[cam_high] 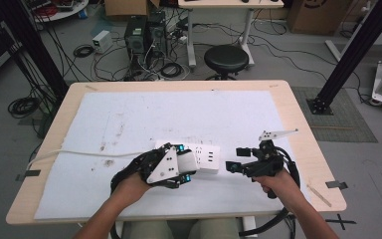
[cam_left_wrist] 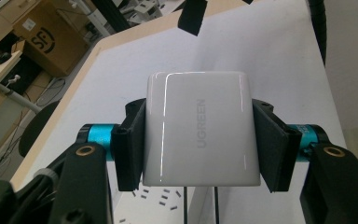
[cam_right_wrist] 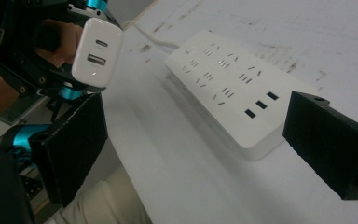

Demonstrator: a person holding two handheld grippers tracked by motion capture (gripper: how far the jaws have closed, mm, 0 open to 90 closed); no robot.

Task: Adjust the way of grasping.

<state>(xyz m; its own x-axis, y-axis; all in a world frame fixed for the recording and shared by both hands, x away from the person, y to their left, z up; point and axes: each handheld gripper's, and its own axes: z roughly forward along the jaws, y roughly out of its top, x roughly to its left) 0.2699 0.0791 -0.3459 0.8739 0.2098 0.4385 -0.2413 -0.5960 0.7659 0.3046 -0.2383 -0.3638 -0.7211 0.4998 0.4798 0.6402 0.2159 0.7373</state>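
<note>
In the high view, a wooden table (cam_high: 298, 114) carries a stained white sheet (cam_high: 144, 119), with a black stool (cam_high: 226, 59) beyond its far edge and computer towers (cam_high: 144, 34) amid cables on the grey floor. A white power strip (cam_high: 206, 158) lies on the sheet near the person's edge, its cord (cam_high: 79, 153) running off to the left. The left gripper (cam_high: 181, 167) sits over the strip's left end holding a white charger (cam_high: 186, 160); the right gripper (cam_high: 235, 160) hovers just right of the strip. In the left gripper view, the charger (cam_left_wrist: 200, 128) is clamped between both black pads, with the strip's sockets (cam_left_wrist: 161, 198) just below it. In the right gripper view, the jaws stand wide apart with nothing between them; the power strip (cam_right_wrist: 233, 93) lies beyond them and the charger (cam_right_wrist: 97, 51) hangs above the strip's left end.
</note>
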